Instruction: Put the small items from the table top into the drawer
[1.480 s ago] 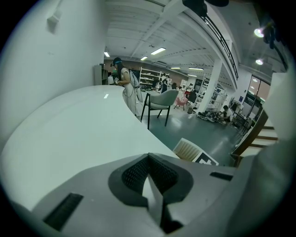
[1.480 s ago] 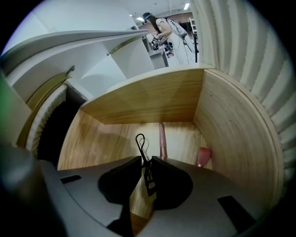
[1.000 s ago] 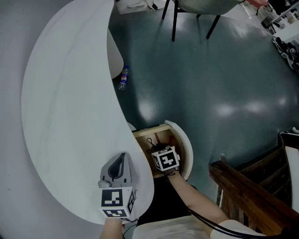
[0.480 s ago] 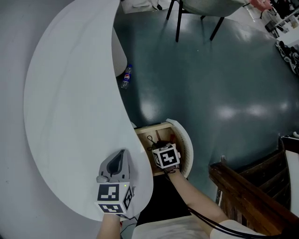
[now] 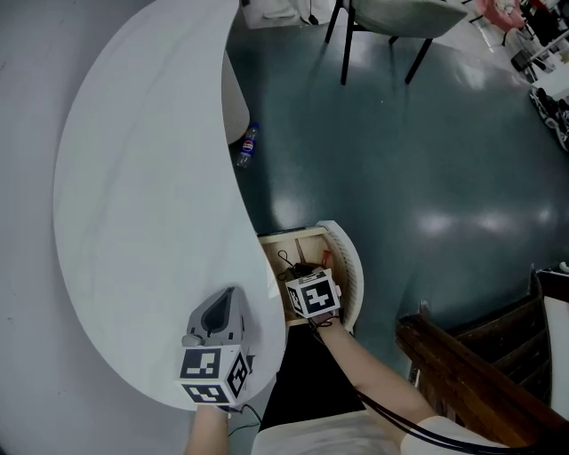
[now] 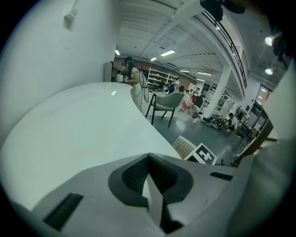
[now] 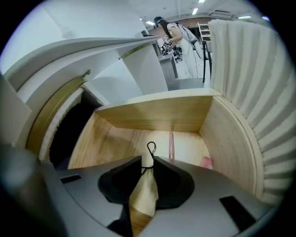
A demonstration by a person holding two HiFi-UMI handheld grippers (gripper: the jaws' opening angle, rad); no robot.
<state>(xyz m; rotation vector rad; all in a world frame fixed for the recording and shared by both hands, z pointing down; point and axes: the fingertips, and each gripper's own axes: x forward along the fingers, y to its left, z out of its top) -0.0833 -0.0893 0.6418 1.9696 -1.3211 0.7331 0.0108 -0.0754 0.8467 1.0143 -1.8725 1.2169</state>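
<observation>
The open drawer (image 5: 348, 267) juts out from under the white curved table (image 5: 142, 204), its wooden inside (image 7: 152, 115) showing. My right gripper (image 7: 147, 159) reaches down into it, jaws narrowly apart and shut on a black binder clip (image 7: 151, 149) whose wire loop sticks out past the tips. In the head view the right gripper (image 5: 300, 274) is mostly under its marker cube. A pink pen (image 7: 171, 144) and a small pink piece (image 7: 206, 162) lie on the drawer floor. My left gripper (image 5: 231, 295) hovers over the table's near edge, shut and empty (image 6: 149, 156).
A plastic bottle (image 5: 248, 145) lies on the dark floor beside the table. A chair (image 5: 391, 18) stands at the far side. Dark wooden furniture (image 5: 471, 373) is at the lower right. People stand far off in the room (image 6: 134, 81).
My left gripper has slid a little across the table's near edge. The right gripper has stayed in the drawer with the clip.
</observation>
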